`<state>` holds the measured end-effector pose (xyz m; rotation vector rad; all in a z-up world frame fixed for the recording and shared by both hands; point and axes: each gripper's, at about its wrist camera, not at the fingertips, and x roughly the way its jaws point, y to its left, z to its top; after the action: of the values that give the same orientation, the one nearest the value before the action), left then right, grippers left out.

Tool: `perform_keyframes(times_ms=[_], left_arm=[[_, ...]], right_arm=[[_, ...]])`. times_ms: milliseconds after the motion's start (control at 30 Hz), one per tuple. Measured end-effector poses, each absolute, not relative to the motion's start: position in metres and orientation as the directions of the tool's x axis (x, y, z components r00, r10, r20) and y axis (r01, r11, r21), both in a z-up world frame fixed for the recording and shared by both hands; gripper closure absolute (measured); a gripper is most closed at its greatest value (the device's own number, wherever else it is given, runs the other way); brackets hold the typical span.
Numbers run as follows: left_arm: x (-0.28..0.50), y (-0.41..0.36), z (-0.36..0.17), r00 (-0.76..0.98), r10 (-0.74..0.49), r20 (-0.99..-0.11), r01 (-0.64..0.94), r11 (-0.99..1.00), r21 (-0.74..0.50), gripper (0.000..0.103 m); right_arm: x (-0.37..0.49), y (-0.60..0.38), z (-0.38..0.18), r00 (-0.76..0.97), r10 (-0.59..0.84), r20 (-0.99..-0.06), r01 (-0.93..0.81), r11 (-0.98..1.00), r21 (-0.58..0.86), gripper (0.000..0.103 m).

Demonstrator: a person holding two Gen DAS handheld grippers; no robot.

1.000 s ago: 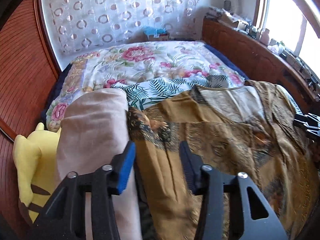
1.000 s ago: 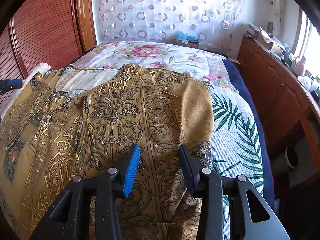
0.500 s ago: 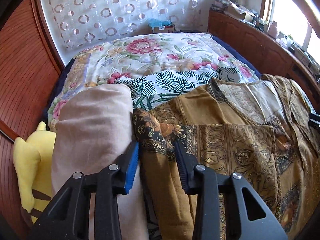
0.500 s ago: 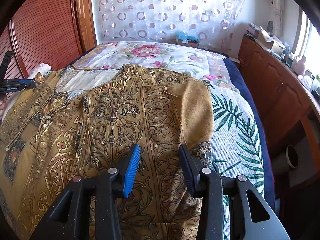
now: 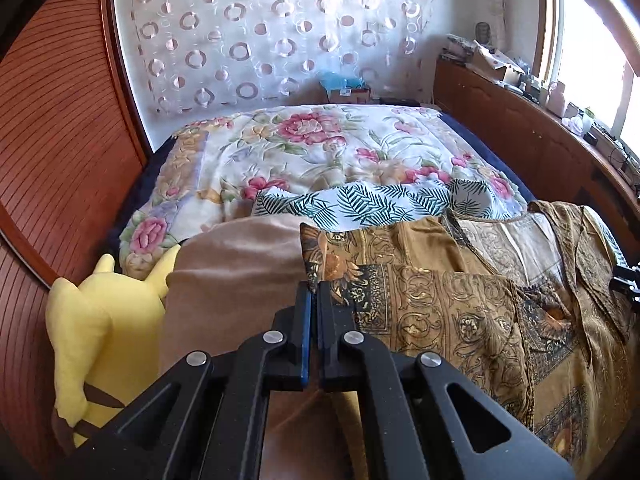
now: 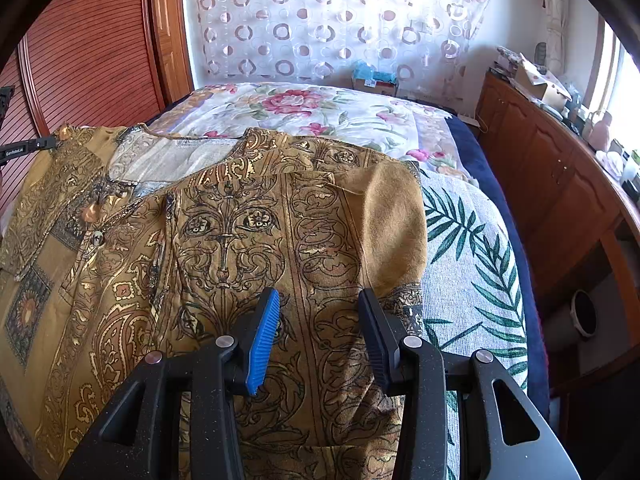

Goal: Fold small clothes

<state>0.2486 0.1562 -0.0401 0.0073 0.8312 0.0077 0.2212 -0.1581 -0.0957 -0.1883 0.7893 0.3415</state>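
Observation:
A mustard-brown patterned shirt (image 5: 460, 320) lies spread on the bed, its right side folded inward (image 6: 240, 240). My left gripper (image 5: 314, 292) is shut, its tips pinching the dark hem of the left sleeve (image 5: 320, 256). From the right wrist view this gripper (image 6: 44, 143) shows at the far left, at the sleeve's corner. My right gripper (image 6: 320, 308) hovers open over the shirt's folded right side, the fabric flat beneath its blue and black pads, nothing gripped.
A beige pillow (image 5: 232, 280) and a yellow plush toy (image 5: 88, 332) lie left of the shirt. Under it are a palm-leaf cloth (image 6: 472, 272) and a floral quilt (image 5: 320, 148). A wooden cabinet (image 6: 560, 184) runs along the right, and red-brown doors (image 5: 52, 140) stand at the left.
The left gripper's jaws went from open to shut while it slid onto the left sleeve's hem. The right gripper and the shirt's right side have not moved.

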Motion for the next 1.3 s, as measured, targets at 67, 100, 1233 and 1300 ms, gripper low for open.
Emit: perform_keyframes(times_ms=[67, 100, 1233, 1300], left_arm=[[0.249, 0.157, -0.044, 0.673, 0.004, -0.739, -0.004, 1.000, 0.002, 0.100], [0.248, 0.157, -0.046, 0.674, 0.002, -0.739, -0.005, 1.000, -0.003, 0.100], [0.193, 0.124, -0.018, 0.756, -0.096, -0.647, 0.070, 0.995, -0.066, 0.101], [0.179, 0.122, -0.009, 0.772, -0.099, -0.627, 0.072, 0.995, -0.068, 0.101]], right_arm=[[0.221, -0.158, -0.096, 0.653, 0.231, -0.721, -0.369, 0.929, -0.037, 0.060], [0.221, -0.159, -0.096, 0.653, 0.231, -0.721, -0.369, 0.929, -0.037, 0.060], [0.291, -0.177, -0.071, 0.642, 0.299, -0.706, -0.410, 0.912, 0.014, 0.098], [0.273, -0.180, -0.059, 0.673, 0.317, -0.669, -0.411, 0.912, 0.019, 0.099]])
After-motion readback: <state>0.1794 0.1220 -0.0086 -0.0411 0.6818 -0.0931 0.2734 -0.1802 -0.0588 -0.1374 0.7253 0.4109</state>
